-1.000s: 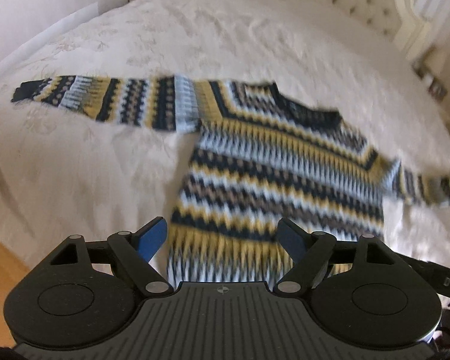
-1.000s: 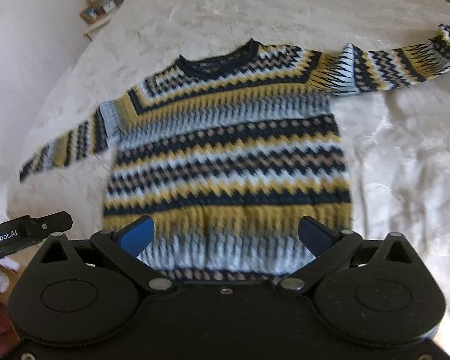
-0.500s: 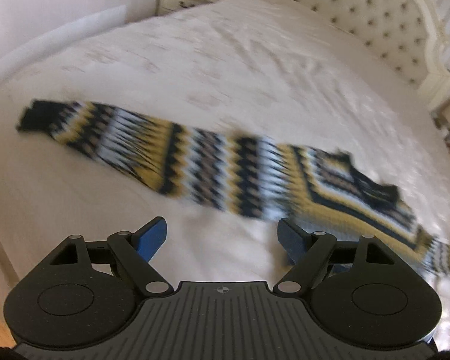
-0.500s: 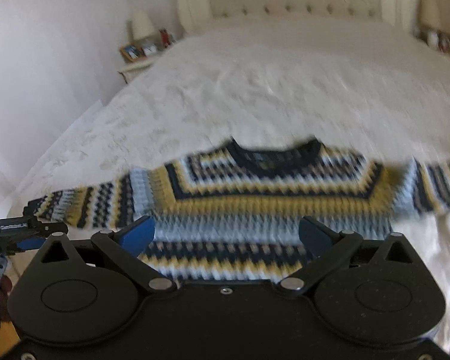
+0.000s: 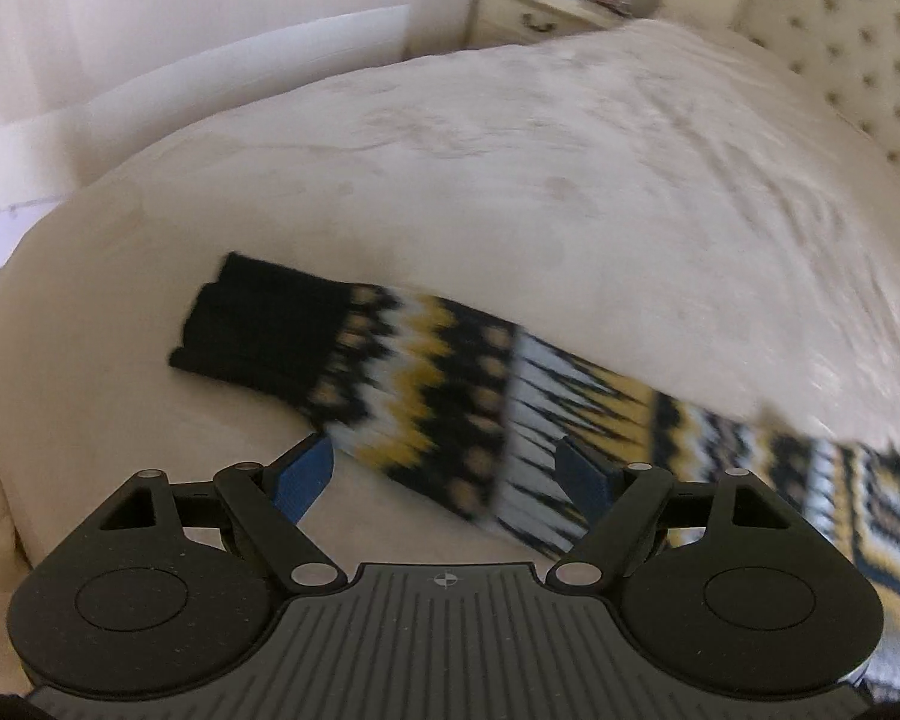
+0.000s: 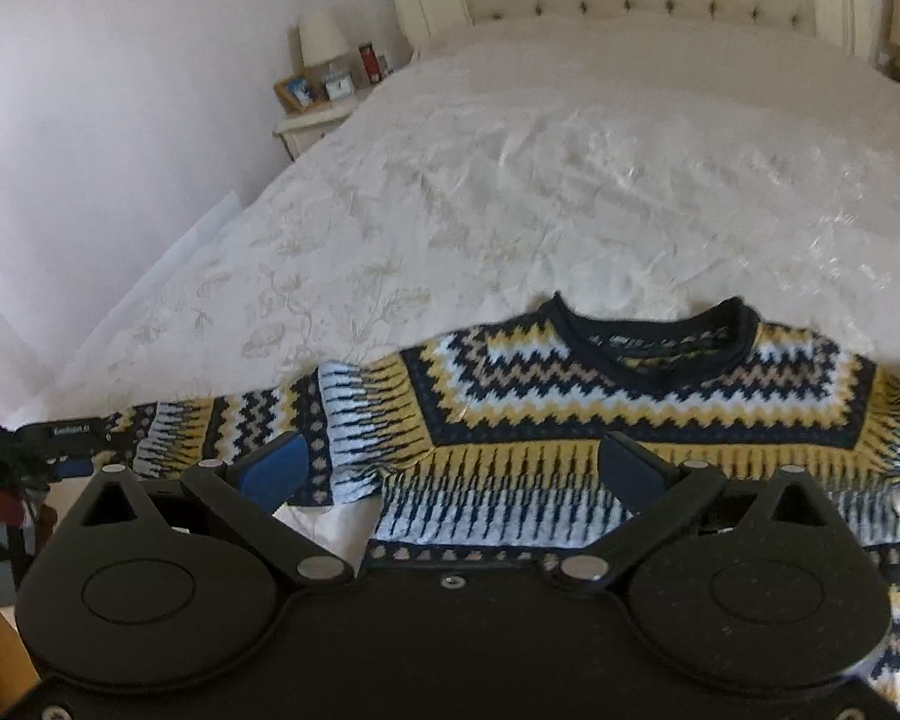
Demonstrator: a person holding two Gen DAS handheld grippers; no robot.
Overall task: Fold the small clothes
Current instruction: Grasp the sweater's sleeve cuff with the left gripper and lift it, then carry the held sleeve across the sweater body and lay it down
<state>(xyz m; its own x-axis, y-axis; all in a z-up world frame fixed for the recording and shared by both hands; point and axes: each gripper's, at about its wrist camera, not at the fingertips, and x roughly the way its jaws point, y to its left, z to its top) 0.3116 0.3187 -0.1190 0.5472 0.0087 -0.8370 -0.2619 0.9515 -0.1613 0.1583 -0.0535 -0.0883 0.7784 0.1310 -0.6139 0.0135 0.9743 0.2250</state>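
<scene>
Lining up the left gripper (image 5: 444, 471), jaws apart, over the sweater (image 6: 630, 414) sleeve (image 5: 390, 372); next I clamp its cuff.

Both grippers share one build: matte black housings, two round disc-shaped covers side by side, each with a shallow circular recess. Left gripper (image 5: 444, 468): ribbed dark grey centre plate with a small crosshair mark at its top edge, silver pivot pins on the black linkage arms, blue pads on the fingers (image 5: 303, 474). Right gripper (image 6: 450, 468): smooth black centre plate with one small silver screw, same silver pins, triangular cut-outs in the outer links, blue finger pads. In the right wrist view, the left unit's side carries a small white label, lettering too small to read.
</scene>
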